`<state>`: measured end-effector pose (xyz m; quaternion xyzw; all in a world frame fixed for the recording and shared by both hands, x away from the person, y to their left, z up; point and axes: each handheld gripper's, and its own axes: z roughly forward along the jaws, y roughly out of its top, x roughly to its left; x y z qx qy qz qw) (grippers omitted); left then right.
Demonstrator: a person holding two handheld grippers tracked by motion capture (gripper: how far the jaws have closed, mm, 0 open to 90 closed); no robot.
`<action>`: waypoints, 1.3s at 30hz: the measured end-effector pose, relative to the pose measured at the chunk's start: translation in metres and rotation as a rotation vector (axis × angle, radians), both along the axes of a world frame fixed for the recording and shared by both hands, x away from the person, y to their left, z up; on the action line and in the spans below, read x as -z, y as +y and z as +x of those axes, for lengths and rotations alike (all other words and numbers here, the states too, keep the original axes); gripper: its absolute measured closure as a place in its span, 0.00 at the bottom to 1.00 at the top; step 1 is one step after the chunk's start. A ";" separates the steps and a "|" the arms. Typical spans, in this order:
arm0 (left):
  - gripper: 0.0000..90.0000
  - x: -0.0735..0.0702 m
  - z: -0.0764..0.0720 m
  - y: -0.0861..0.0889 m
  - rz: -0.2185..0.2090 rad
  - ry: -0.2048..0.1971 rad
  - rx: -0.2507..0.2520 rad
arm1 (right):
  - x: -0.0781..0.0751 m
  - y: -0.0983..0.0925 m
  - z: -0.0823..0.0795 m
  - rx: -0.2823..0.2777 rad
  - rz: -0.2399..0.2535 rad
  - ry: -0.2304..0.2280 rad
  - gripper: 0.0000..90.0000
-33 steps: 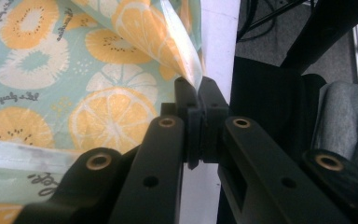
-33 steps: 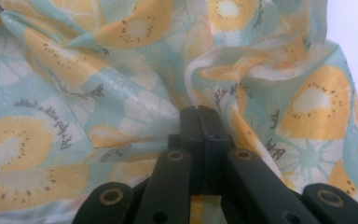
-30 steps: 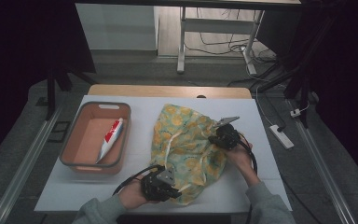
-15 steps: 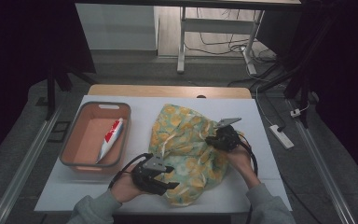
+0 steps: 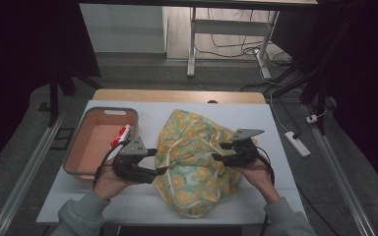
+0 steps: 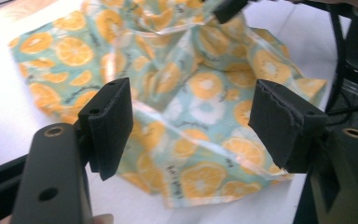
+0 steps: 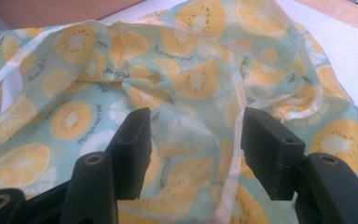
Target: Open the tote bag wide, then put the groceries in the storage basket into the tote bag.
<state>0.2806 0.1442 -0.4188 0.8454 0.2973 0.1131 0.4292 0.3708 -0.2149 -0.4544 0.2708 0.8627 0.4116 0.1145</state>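
A crumpled cloth [image 5: 194, 162] printed with orange slices on pale green lies in the middle of the white table [image 5: 275, 128]. My left gripper [image 5: 158, 161] is at the cloth's left edge and points right. Its jaws have just been opening and stand open, with the cloth [image 6: 191, 88] beyond the pads and not pinched. My right gripper [image 5: 217, 153] hovers over the cloth's right side and points left. Its jaws have also just been opening and stand open above the folds [image 7: 186, 79], gripping nothing. The right gripper's jaw tip [image 6: 228, 9] appears at the top of the left gripper view.
A terracotta tray [image 5: 86, 152] sits at the table's left with a red and white tube [image 5: 119, 136] in it, close behind my left hand. A wooden strip [image 5: 177, 96] runs along the table's far edge. A power strip [image 5: 298, 143] lies on the floor at the right.
Both grippers have opened and let go of the cloth. The left hand has moved left and away from the cloth's near edge. The right hand has lifted slightly.
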 end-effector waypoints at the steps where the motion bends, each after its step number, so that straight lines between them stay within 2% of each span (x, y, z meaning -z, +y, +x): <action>1: 0.34 -0.001 0.002 0.004 0.001 0.001 -0.009 | 0.000 -0.002 -0.002 -0.002 0.009 0.000 0.48; 4: 0.33 -0.002 0.009 0.013 -0.010 0.009 -0.034 | -0.001 -0.006 -0.007 0.007 0.028 -0.003 0.48; 13: 0.33 0.002 0.022 0.040 0.010 0.029 -0.130 | -0.004 -0.019 -0.020 0.000 0.085 -0.050 0.47; 17: 0.32 0.001 0.028 0.051 0.033 0.029 -0.178 | -0.007 -0.022 -0.025 -0.002 0.100 -0.070 0.47; 20: 0.31 0.001 0.038 0.057 0.071 0.051 -0.206 | -0.008 -0.023 -0.026 -0.006 0.098 -0.069 0.47; 22: 0.31 0.000 0.045 0.062 0.065 0.058 -0.239 | -0.008 -0.024 -0.026 -0.005 0.102 -0.070 0.47; 24: 0.31 -0.002 0.051 0.067 0.044 0.064 -0.240 | -0.009 -0.024 -0.026 -0.004 0.107 -0.066 0.47; 27: 0.31 -0.003 0.056 0.071 0.069 0.051 -0.271 | -0.008 -0.022 -0.026 -0.008 0.097 -0.069 0.46; 29: 0.30 -0.002 0.062 0.075 0.066 0.057 -0.282 | -0.008 -0.022 -0.026 -0.007 0.093 -0.067 0.46; 39: 0.30 0.017 0.088 0.101 0.176 0.114 -0.408 | -0.005 -0.021 -0.024 -0.004 0.084 -0.061 0.46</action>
